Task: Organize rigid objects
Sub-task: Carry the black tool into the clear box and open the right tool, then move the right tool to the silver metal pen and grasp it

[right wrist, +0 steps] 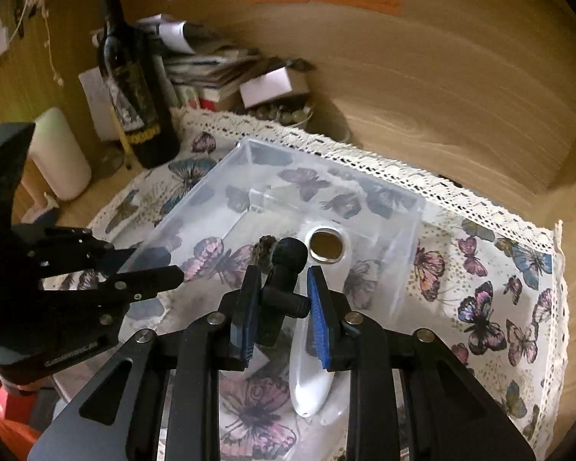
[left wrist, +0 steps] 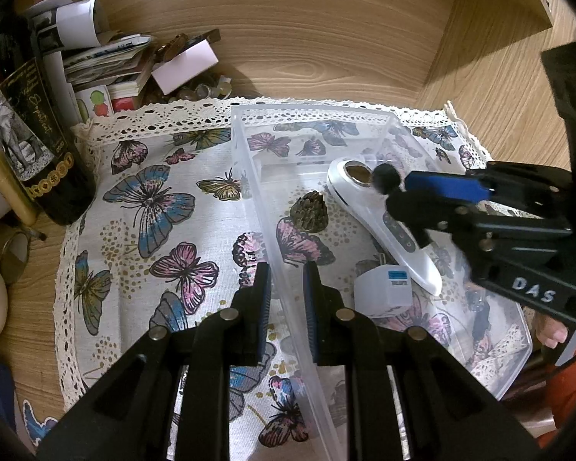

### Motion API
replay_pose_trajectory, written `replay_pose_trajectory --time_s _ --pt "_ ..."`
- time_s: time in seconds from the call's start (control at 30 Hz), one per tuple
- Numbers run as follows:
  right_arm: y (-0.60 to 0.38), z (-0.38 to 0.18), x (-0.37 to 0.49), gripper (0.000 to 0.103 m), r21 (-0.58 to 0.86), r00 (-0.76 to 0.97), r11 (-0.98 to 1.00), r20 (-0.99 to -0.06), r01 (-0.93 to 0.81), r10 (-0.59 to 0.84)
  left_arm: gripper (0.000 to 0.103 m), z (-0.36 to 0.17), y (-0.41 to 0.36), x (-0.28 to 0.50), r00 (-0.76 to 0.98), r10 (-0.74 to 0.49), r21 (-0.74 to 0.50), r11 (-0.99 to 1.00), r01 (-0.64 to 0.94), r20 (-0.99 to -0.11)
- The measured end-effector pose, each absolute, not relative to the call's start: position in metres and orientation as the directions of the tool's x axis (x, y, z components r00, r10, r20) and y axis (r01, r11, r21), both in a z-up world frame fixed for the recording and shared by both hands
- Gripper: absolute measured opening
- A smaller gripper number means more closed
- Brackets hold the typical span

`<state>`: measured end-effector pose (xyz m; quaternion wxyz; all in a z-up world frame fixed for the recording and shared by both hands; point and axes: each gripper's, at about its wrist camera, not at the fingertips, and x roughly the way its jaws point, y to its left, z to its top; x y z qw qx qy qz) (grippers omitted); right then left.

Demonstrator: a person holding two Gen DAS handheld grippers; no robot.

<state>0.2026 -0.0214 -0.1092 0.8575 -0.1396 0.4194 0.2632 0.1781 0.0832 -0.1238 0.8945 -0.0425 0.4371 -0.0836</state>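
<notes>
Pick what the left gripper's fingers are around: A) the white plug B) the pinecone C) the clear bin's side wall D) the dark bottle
C: the left gripper has one finger on each side of the clear bin's left wall, not yet closed on it.

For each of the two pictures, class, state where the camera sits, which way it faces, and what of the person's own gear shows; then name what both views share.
Left wrist: sits on the left tongs, looking forward and down along them; they straddle the clear bin's near wall. The right tongs enter from the right.
Right wrist: sits on the right tongs, looking down into the bin; they carry a black ball-headed part. The left tongs show at left.
Shared: bin, white handheld device, pinecone, wine bottle, butterfly cloth.
</notes>
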Motion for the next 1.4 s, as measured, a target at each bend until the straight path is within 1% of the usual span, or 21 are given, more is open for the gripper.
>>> replay_pose_trajectory --time_s 0.13,0.23,0.4,0.53,0.7,0.77,0.97,1.1,1.23,1.3,1.4 --pt "-0.015 -0.116 0.207 0.023 -0.055 0.495 0.813 -0.816 -0.58 0.298 0.016 -0.124 0.083 0.178 0.605 -0.188 -0.151 0.982 0.112 -0.774" --pt "-0.014 -0.119 0.21 0.023 -0.057 0.484 0.812 -0.826 -0.581 0.288 0.016 -0.124 0.083 0.178 0.605 -0.188 -0.151 0.982 0.112 -0.774" --pt "-0.02 -0.113 0.209 0.025 -0.043 0.499 0.822 -0.812 -0.568 0.303 0.016 -0.124 0.083 0.178 0.604 -0.188 -0.151 0.982 0.112 -0.774" --pt "-0.026 -0.102 0.201 0.034 -0.046 0.536 0.83 -0.783 -0.556 0.315 0.016 -0.124 0.084 0.178 0.604 -0.188 -0.151 0.982 0.112 -0.774" --pt "-0.039 -0.082 0.187 0.039 -0.062 0.596 0.847 -0.738 -0.527 0.317 0.016 -0.124 0.084 0.178 0.605 -0.188 -0.151 0.982 0.112 -0.774" --pt "-0.047 -0.075 0.181 0.044 -0.063 0.618 0.857 -0.72 -0.512 0.316 0.016 -0.124 0.083 0.178 0.605 -0.189 -0.153 0.982 0.111 -0.774" --pt "-0.081 -0.066 0.162 0.048 -0.071 0.676 0.898 -0.685 -0.433 0.272 0.016 -0.123 0.083 0.179 0.603 -0.189 -0.151 0.982 0.113 -0.775" --pt "-0.109 -0.073 0.153 0.048 -0.083 0.692 0.933 -0.694 -0.349 0.198 0.016 -0.123 0.084 0.179 0.602 -0.187 -0.146 0.982 0.116 -0.776" --pt "-0.128 -0.09 0.145 0.048 -0.089 0.673 0.954 -0.727 -0.288 0.135 0.016 -0.123 0.084 0.179 0.602 -0.187 -0.146 0.982 0.117 -0.776" --pt "-0.135 -0.098 0.144 0.049 -0.079 0.658 0.96 -0.743 -0.267 0.122 0.016 -0.123 0.084 0.179 0.602 -0.186 -0.146 0.982 0.117 -0.777" --pt "-0.145 -0.115 0.141 0.049 -0.026 0.619 0.969 -0.774 -0.244 0.135 0.016 -0.123 0.084 0.179 0.602 -0.187 -0.146 0.982 0.117 -0.777"
